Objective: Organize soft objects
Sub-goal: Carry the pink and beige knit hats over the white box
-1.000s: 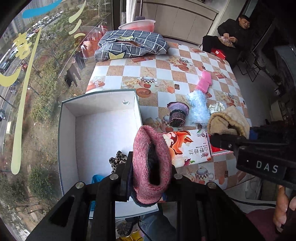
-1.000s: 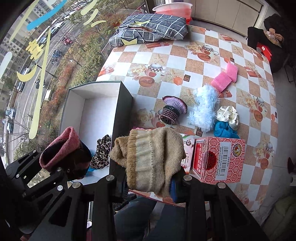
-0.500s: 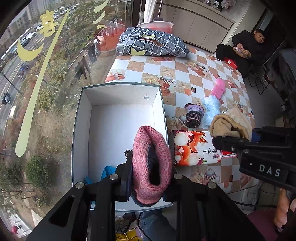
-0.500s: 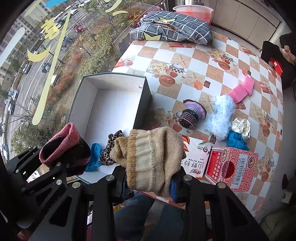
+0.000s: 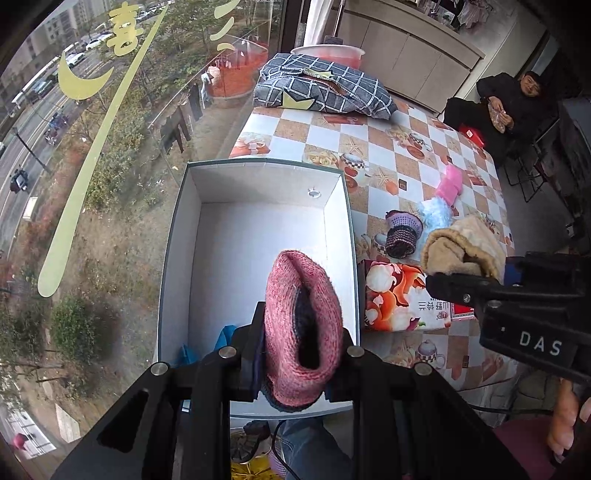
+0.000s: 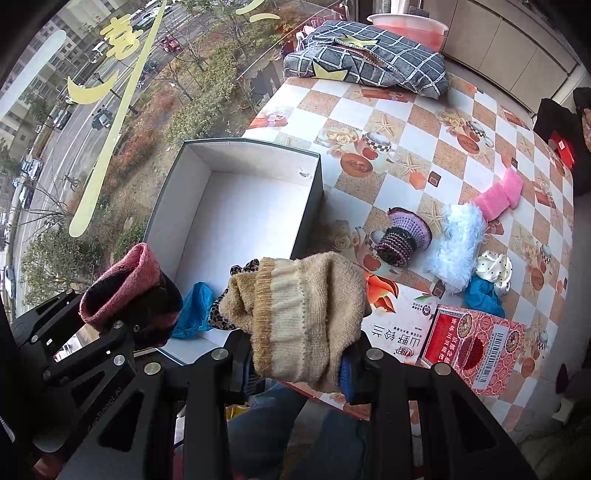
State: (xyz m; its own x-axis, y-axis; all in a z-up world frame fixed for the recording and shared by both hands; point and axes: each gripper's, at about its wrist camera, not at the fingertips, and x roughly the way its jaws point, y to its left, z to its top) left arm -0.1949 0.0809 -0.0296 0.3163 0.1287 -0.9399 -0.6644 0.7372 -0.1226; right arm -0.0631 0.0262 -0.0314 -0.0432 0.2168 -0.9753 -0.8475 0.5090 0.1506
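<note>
- Fingers of the left gripper (image 5: pixel 301 354) are clamping a pink knitted item with a dark lining (image 5: pixel 301 328), its open mouth facing the camera; the item is hanging over the near end of the white box (image 5: pixel 168 258).
- Fingers of the right gripper (image 6: pixel 299 363) are pinching a bunched beige knitted item (image 6: pixel 299 317), which is sitting over the box's near right corner, above the counter's (image 6: pixel 424 122) front edge.
- Inside the box, at its near end, a blue cloth (image 6: pixel 194 306) and a leopard-print piece (image 6: pixel 221 314) are lying side by side; the rest of the white floor is showing bare.
- Just right of the box, a purple striped knitted piece (image 6: pixel 402 236) is resting on the checked cloth, with a fluffy pale-blue item (image 6: pixel 458 247) beside it on the side away from the box.
- Further from the box than the fluffy one, a pink soft item (image 6: pixel 500 194) is lying; nearer the front edge, a white polka-dot piece (image 6: pixel 495 267) is touching another blue cloth (image 6: pixel 482 295).
- A flat printed carton (image 6: pixel 402 325) is lying against the box's near right side, and a red patterned carton (image 6: pixel 476 343) is standing just beyond it.
- Beyond the box's far end, a grey checked cushion (image 6: pixel 369 62) is lying before a pink basin (image 6: pixel 410 26).
- A person in dark clothes (image 5: pixel 513 107) is sitting past the counter's far right corner.
</note>
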